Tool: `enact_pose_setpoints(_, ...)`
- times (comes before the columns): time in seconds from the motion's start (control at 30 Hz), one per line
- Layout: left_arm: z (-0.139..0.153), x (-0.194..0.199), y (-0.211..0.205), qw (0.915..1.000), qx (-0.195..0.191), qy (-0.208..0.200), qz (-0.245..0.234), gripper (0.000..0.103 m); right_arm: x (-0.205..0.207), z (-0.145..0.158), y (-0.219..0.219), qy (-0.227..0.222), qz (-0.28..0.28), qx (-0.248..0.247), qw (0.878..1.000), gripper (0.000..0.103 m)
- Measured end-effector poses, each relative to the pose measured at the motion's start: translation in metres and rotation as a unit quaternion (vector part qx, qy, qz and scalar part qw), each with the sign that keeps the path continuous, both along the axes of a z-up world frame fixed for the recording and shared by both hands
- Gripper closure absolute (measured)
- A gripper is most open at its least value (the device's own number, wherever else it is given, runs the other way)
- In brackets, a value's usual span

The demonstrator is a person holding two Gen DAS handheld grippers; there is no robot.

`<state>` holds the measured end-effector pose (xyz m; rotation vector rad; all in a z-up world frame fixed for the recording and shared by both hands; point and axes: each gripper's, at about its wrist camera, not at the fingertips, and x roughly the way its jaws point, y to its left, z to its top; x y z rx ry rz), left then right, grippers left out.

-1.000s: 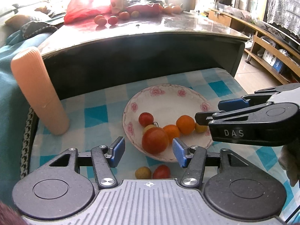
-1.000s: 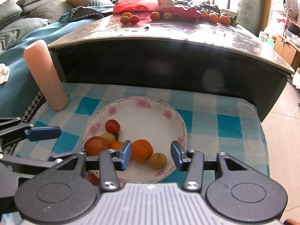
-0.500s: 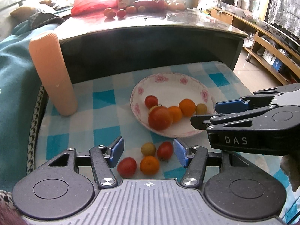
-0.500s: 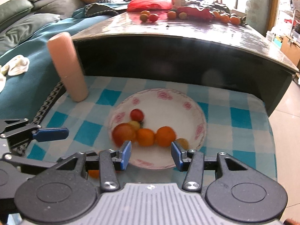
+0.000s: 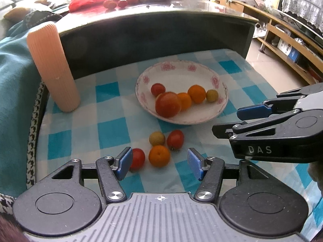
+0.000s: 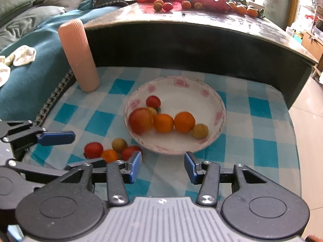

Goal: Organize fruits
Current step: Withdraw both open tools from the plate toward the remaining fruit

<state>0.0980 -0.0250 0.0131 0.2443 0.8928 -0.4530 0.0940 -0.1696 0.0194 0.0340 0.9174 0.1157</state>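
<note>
Left of the floral plate stands a ribbed pink cylinder, clear of the work. Just before the plate's near rim four loose fruits cluster on the checked cloth; the left gripper hangs over them, released and empty, likely to collect one. Five fruits already sit in the plate. Right of it the right gripper waits, released too

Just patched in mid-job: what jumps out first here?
A floral plate on the blue checked cloth holds a big tomato and smaller fruits. Four loose fruits, including a small orange, lie in front of it, just ahead of the open left claw.
</note>
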Motion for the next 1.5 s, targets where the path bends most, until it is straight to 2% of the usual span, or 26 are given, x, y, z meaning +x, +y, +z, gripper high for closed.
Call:
enact_pose_setpoints(0.5,-0.013,0.003,0.006,0.9998,0.009,0.018,-0.003,0.035,0.001,-0.024,0.013,0.038,0.027,-0.027,0.999,0.042)
enact_pose_setpoints(1.5,-0.021,0.003,0.010,0.9993,0.024,0.027,-0.006,0.035,0.004,-0.036,0.020,0.062,0.038,-0.032,0.997,0.042)
